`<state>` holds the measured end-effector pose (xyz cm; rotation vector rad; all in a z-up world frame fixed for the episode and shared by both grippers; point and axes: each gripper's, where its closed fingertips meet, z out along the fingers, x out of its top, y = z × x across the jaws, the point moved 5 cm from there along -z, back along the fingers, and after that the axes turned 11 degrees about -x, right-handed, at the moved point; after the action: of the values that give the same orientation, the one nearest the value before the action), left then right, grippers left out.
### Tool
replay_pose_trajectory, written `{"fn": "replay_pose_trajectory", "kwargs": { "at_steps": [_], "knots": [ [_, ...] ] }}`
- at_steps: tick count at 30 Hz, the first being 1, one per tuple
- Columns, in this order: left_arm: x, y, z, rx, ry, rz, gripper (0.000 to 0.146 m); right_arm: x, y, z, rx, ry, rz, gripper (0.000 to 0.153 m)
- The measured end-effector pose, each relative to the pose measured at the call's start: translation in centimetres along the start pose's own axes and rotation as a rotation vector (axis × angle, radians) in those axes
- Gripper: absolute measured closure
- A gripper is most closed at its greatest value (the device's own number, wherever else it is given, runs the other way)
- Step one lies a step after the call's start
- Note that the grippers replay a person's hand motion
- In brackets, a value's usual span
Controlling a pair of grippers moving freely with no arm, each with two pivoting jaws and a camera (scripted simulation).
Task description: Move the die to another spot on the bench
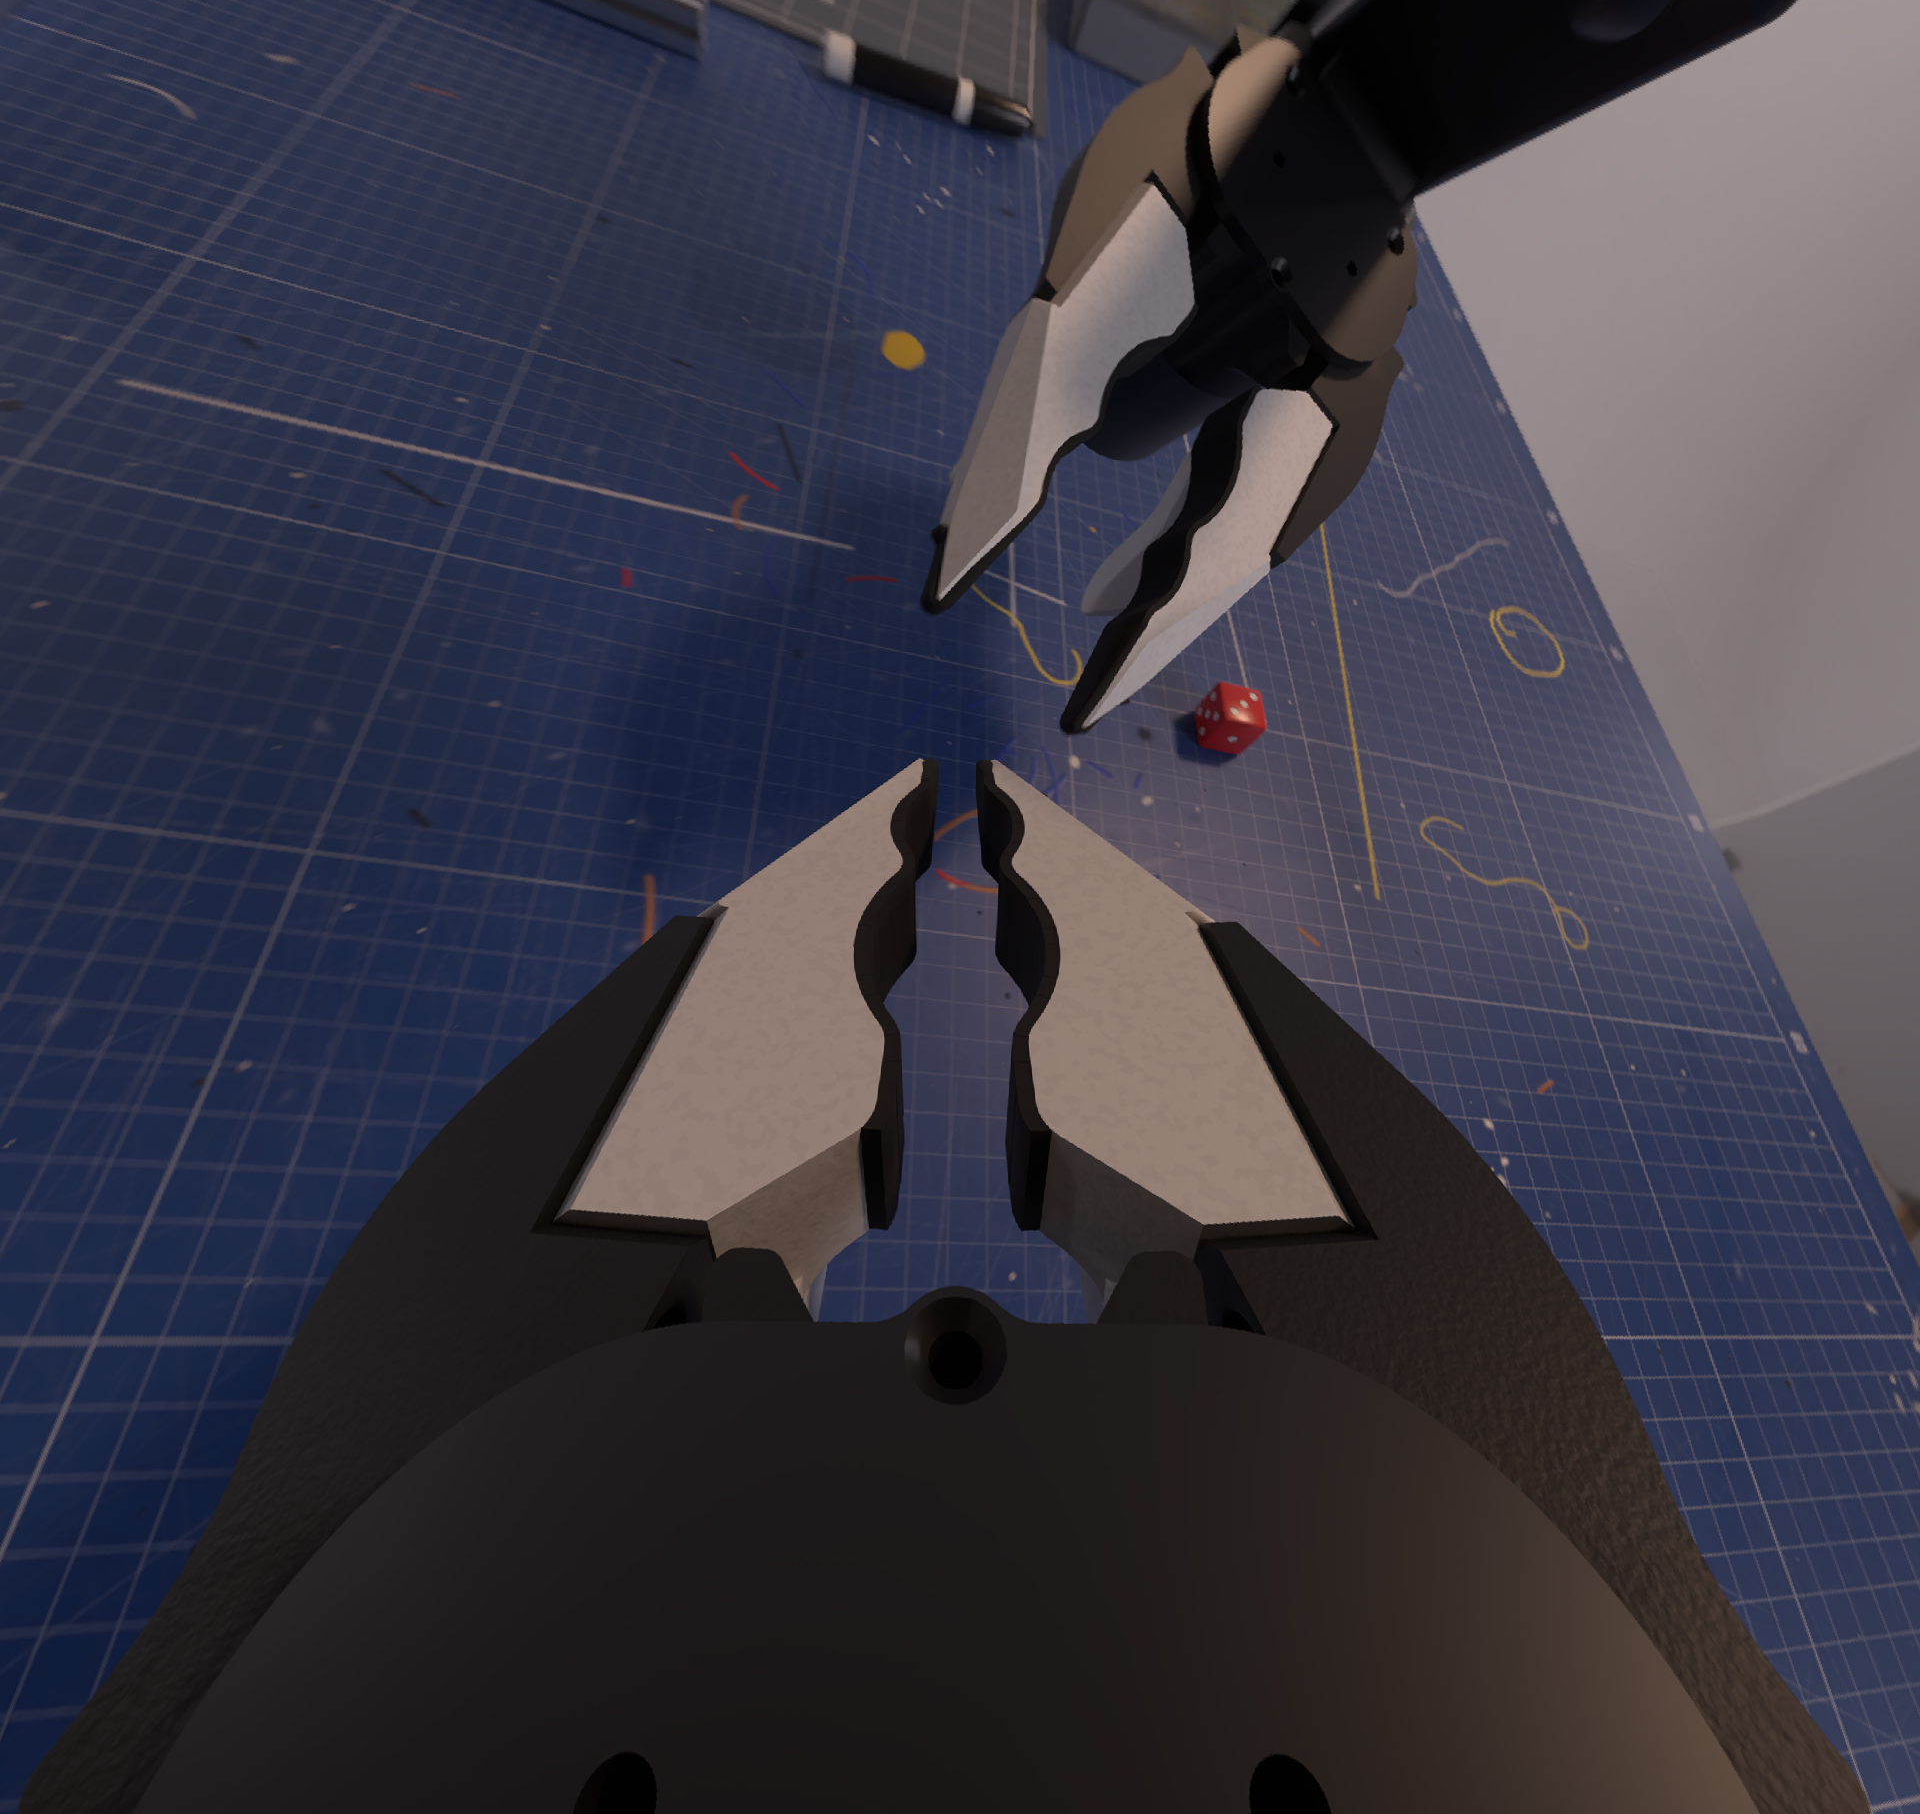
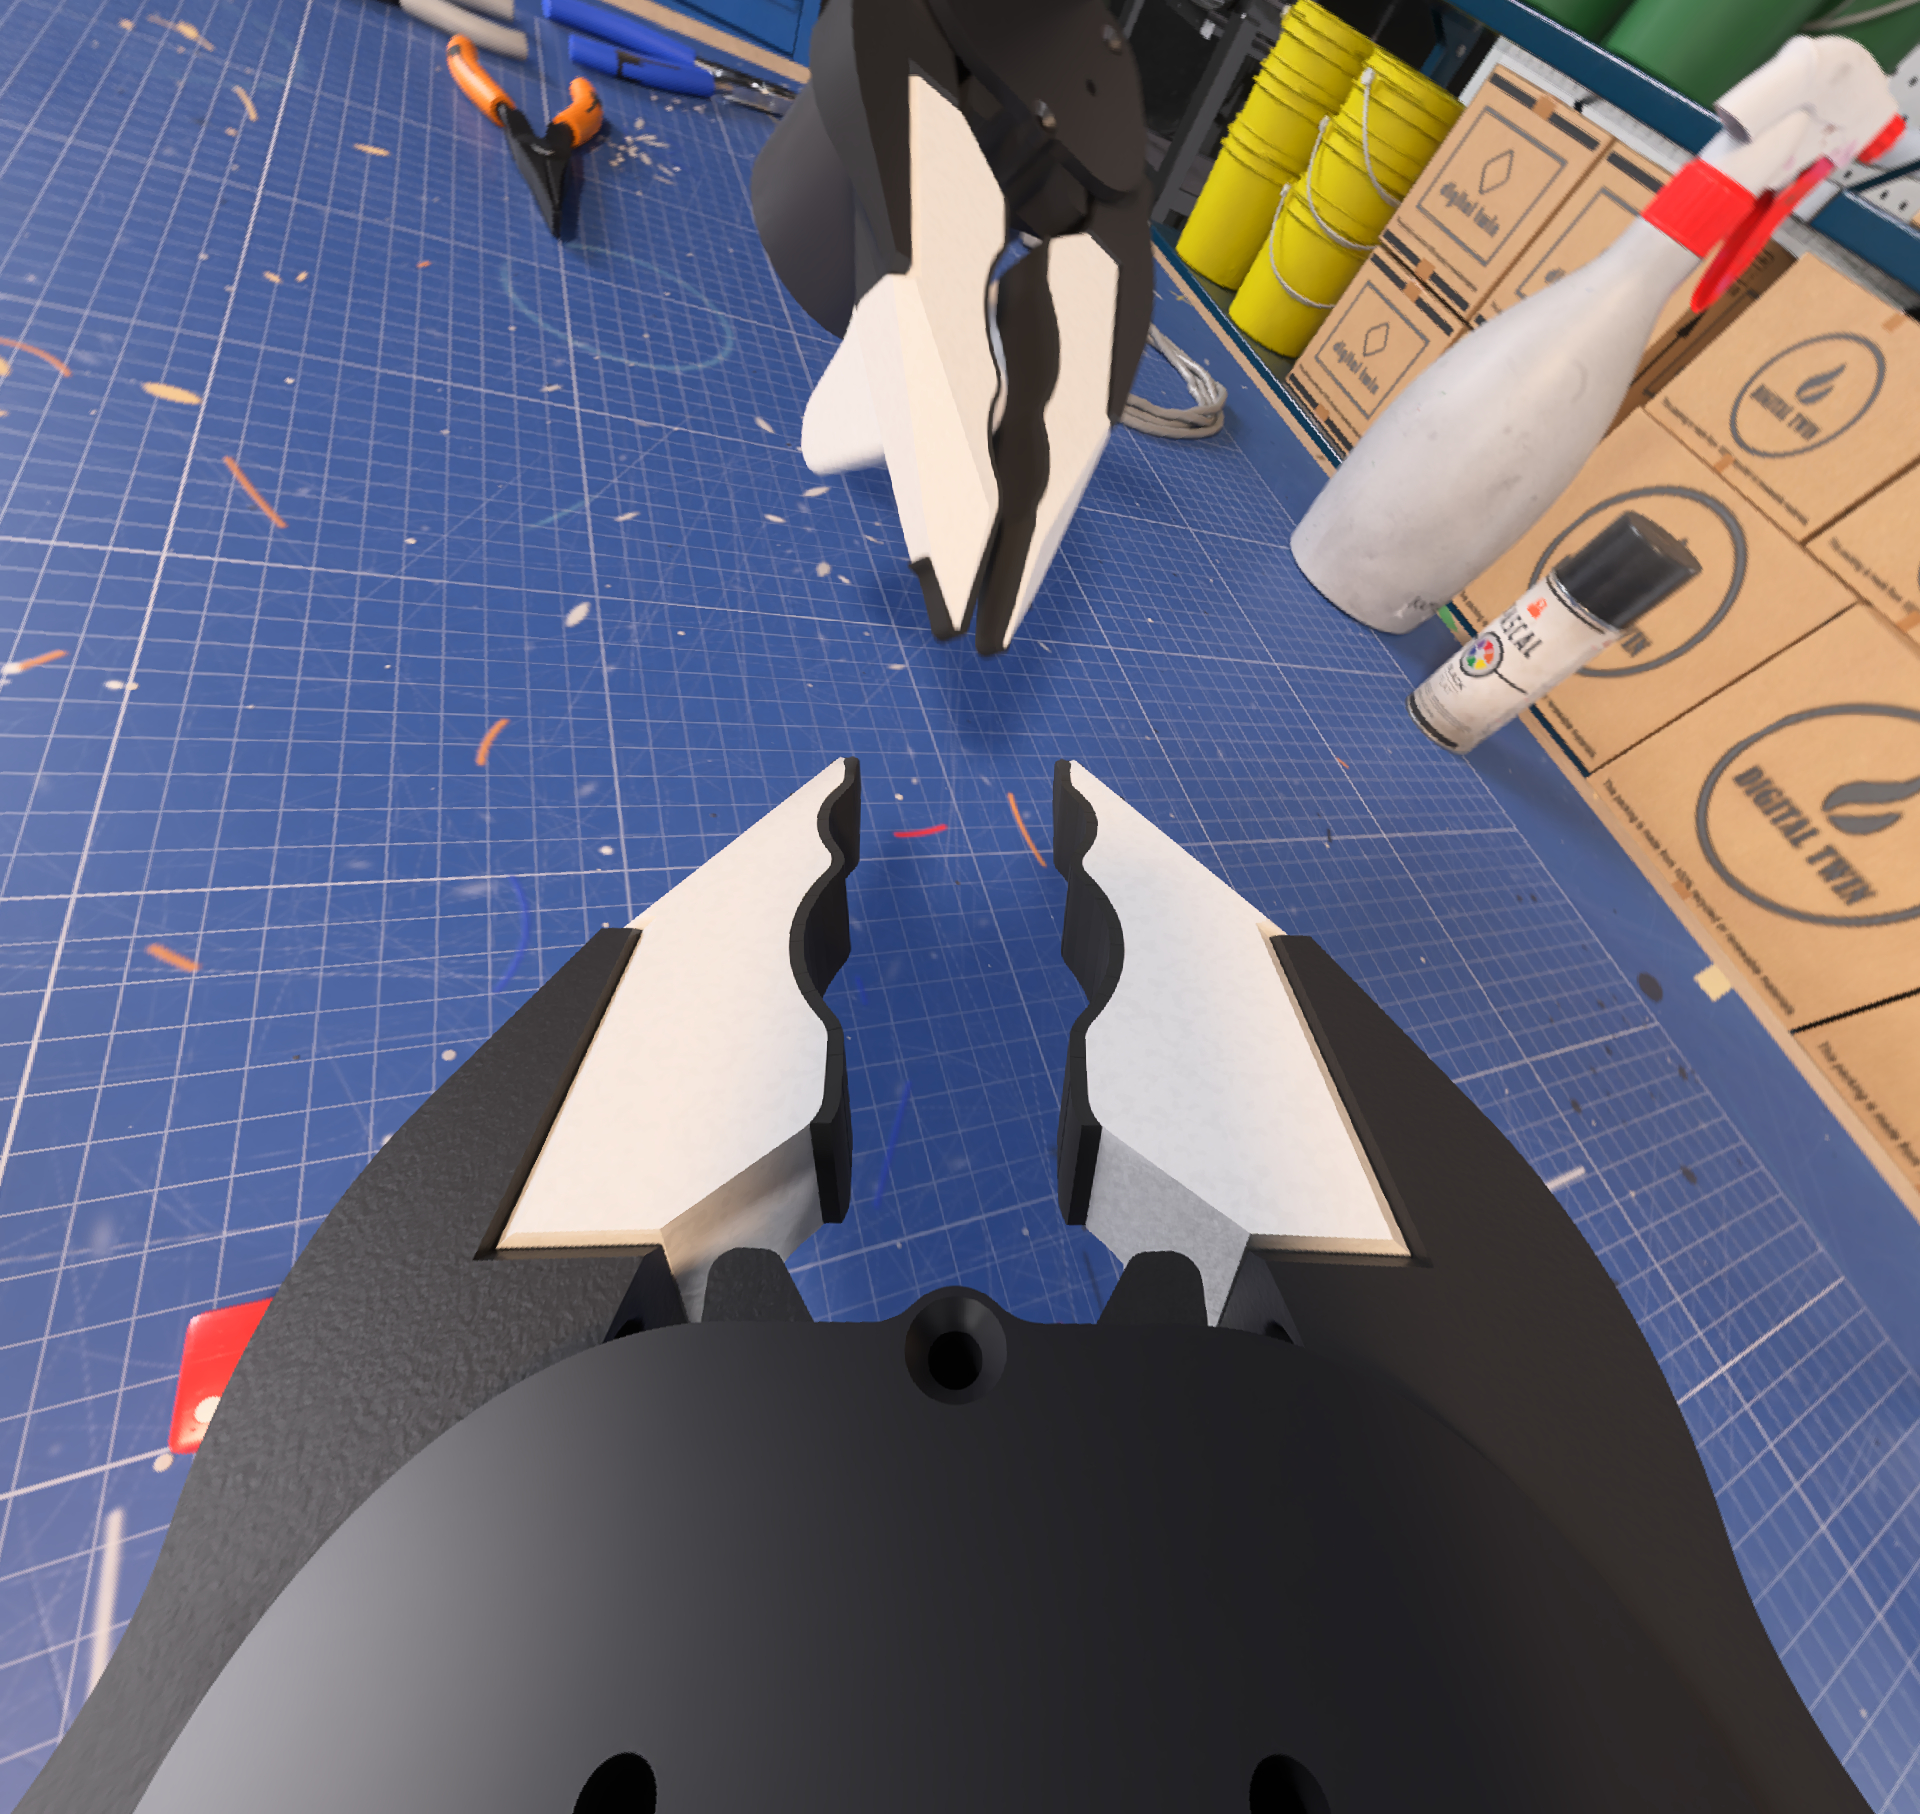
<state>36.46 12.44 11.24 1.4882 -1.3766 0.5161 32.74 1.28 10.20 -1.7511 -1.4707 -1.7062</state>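
Nearest in the left wrist view, the left gripper (image 1: 957,765) hangs over the blue bench (image 1: 416,621) with its jaws drawn to a narrow slit and nothing between them. The red die (image 1: 1229,718) sits on the bench a little ahead of those tips and off to their right, free of both grippers. Just beyond it, the right gripper (image 1: 1003,663) slants down from the upper right with its jaws moderately spread and empty; its closer fingertip is near the die, on the die's left, but not touching. By my reading the right gripper is the nearer of the two and better placed to pick up, though the die lies outside its jaws, so it would have to shift sideways toward the die before closing. In the right wrist view only a red corner of the die (image 2: 213,1369) shows, low on the left beside the gripper body, well behind the tips of the right gripper (image 2: 957,765). A die is a cube, so no long axis constrains the grasp. Farther from the die, a spray bottle (image 2: 1475,424), a small spray can (image 2: 1527,637), cardboard boxes (image 2: 1787,829) and yellow buckets (image 2: 1299,185) line the edge, with orange pliers (image 2: 540,138) across the bench.
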Motion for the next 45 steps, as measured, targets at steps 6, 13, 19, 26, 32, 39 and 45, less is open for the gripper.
{"fn": "replay_pose_trajectory", "kwargs": {
  "at_steps": [6,13,19,26,32,39,45],
  "knots": [
    [-0.6,1.1,1.7,-0.021,-0.059,0.001,0.146,0.5,-1.5,0.4,-0.002,-0.01,-0.076,0.121],
    [-1.8,-0.1,1.6,0.076,-0.128,-0.001,0.146,-3.3,-1.5,-0.6,0.128,-0.306,-0.091,0.12],
    [-3.3,-0.5,1.3,0.125,-0.128,0.001,0.143,-3.7,-2.4,-7.8,0.327,-0.398,0.153,0.101],
    [-4.4,-1.6,1.8,0.111,-0.142,-0.057,0.141,-4.5,-5.9,-8.5,0.431,-0.533,0.134,0.095],
    [-4.5,-1.9,1.4,0.122,-0.123,-0.062,0.141,-4.2,-7.5,-7.8,0.48,-0.565,0.0,0.11],
    [-4.5,-2.2,1.0,0.139,-0.114,-0.045,0.141,-5.2,-4.0,-6.1,0.397,-0.518,0.051,0.134],
    [-4.5,-3.1,0.3,0.244,-0.101,-0.001,0.138,-7.5,3.3,-2.1,0.082,-0.663,0.083,0.134]
  ]
}}
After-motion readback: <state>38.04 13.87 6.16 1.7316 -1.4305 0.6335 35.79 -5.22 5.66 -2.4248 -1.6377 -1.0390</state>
